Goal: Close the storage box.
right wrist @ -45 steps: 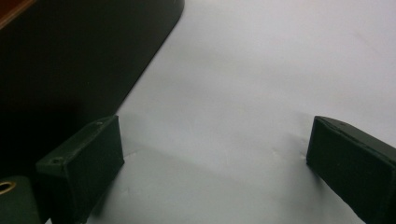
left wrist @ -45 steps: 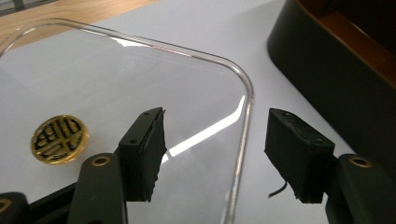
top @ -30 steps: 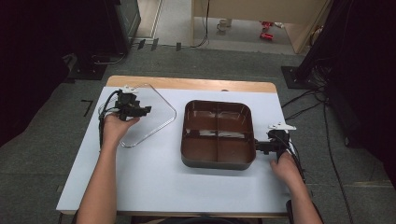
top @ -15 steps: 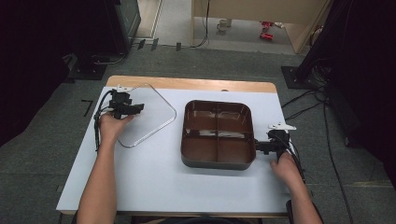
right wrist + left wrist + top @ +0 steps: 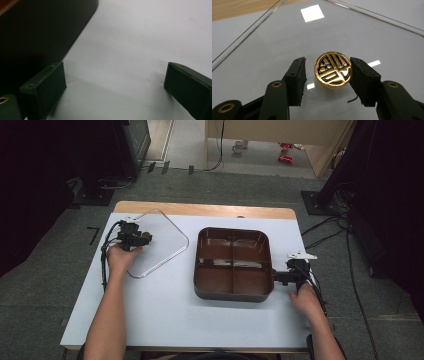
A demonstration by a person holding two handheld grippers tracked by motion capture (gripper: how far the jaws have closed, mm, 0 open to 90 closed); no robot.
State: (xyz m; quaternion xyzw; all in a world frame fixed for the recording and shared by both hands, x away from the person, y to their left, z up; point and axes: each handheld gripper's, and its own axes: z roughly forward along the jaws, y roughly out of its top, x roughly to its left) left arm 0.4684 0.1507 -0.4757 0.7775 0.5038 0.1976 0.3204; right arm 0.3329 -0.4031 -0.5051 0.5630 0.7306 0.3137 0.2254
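Note:
A clear, rounded-square lid (image 5: 162, 245) lies flat on the table's left side, with a round gold-and-black knob (image 5: 333, 69) at its middle. My left gripper (image 5: 144, 239) is low over the lid, and its jaws have just been closing with the knob between them (image 5: 328, 61). One pad (image 5: 362, 80) is at the knob's edge; the other stands a small gap away. A brown four-compartment tray (image 5: 232, 294) sits at the centre. My right gripper (image 5: 278, 278) rests open beside the tray's near right corner, with bare table between its fingertips (image 5: 113, 66).
The white table top (image 5: 200, 320) has a wooden strip along its far edge. The tray's dark outer wall (image 5: 37, 30) stands just left of the right gripper's jaws. Cables trail from both grippers. Grey floor and dark equipment surround the table.
My left hand has shifted a little to the left and lower over the lid. The lid, the tray and the right hand have stayed where they were.

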